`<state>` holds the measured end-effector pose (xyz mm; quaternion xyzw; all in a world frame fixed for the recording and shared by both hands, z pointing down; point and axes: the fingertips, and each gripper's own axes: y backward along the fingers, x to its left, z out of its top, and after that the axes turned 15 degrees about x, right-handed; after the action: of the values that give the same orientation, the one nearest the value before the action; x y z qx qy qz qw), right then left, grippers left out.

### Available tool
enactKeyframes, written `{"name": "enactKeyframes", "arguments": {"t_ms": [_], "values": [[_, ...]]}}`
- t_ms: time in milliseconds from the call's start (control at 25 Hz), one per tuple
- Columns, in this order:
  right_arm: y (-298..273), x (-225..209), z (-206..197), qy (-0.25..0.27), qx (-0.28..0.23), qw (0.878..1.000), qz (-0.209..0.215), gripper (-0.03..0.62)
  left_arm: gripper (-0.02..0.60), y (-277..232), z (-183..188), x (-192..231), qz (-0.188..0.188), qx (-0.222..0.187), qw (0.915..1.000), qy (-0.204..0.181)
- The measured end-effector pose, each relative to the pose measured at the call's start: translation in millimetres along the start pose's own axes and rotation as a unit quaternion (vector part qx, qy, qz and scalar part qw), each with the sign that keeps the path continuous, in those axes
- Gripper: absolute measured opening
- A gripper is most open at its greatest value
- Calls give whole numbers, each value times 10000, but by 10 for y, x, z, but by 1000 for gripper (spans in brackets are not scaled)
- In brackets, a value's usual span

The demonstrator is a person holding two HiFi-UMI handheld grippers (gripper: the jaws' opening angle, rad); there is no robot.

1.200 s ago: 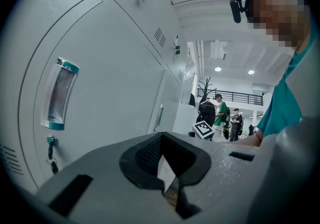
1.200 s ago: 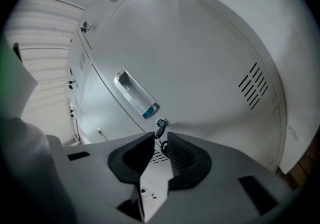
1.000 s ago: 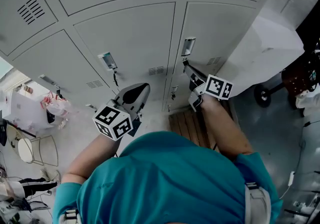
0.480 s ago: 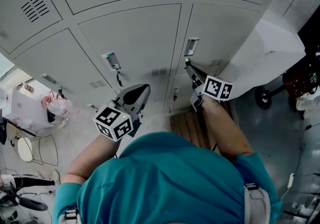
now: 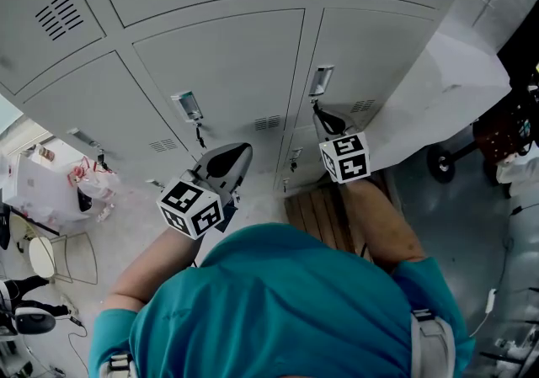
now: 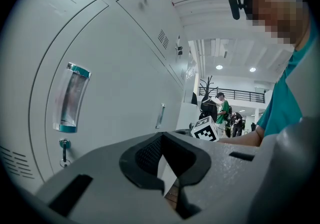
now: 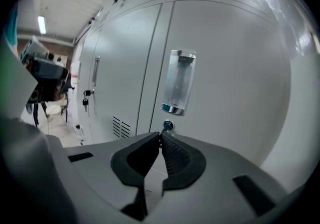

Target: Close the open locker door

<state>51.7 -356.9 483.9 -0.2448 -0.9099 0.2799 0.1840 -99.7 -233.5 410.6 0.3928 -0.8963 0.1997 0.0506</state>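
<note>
The grey locker door (image 5: 370, 56) at the right lies flush with its neighbours. It carries a clear recessed handle (image 7: 179, 82) with a lock (image 7: 167, 125) just below. My right gripper (image 7: 161, 137) points at that lock. Its jaws have just been closing and now pinch the small key that sticks out of it. In the head view the right gripper (image 5: 317, 114) sits right under the handle (image 5: 319, 80). My left gripper (image 5: 244, 151) hangs level in front of the middle locker, shut with nothing in it. The left gripper (image 6: 161, 137) stands apart from that door's handle (image 6: 71, 97).
Keys hang from the locks of the neighbouring lockers (image 5: 195, 128). A white covered object (image 5: 438, 90) and a wheel (image 5: 442, 162) stand close on the right. Wooden slats (image 5: 324, 208) lie on the floor below. People (image 6: 221, 111) stand far off in the hall.
The right gripper has rolled about its own axis at the lock, so its marker cube now faces the head camera. The left gripper has not moved.
</note>
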Motion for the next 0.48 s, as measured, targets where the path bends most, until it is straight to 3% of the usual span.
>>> {"name": "enactKeyframes", "arguments": {"t_ms": [120, 280, 360, 480], "values": [[8, 35, 12, 780, 185, 9957, -461, 17, 5, 7, -9, 6, -9, 3, 10000, -1], [5, 60, 8, 1638, 399, 9813, -924, 18, 4, 17, -16, 3, -26, 12, 10000, -9], [1, 66, 3, 1824, 458, 9769, -1014, 18, 4, 26, -15, 0, -31, 12, 10000, -8], [4, 61, 5, 1697, 426, 9799, -954, 20, 4, 41, -19, -2, -33, 11, 10000, 4]]}}
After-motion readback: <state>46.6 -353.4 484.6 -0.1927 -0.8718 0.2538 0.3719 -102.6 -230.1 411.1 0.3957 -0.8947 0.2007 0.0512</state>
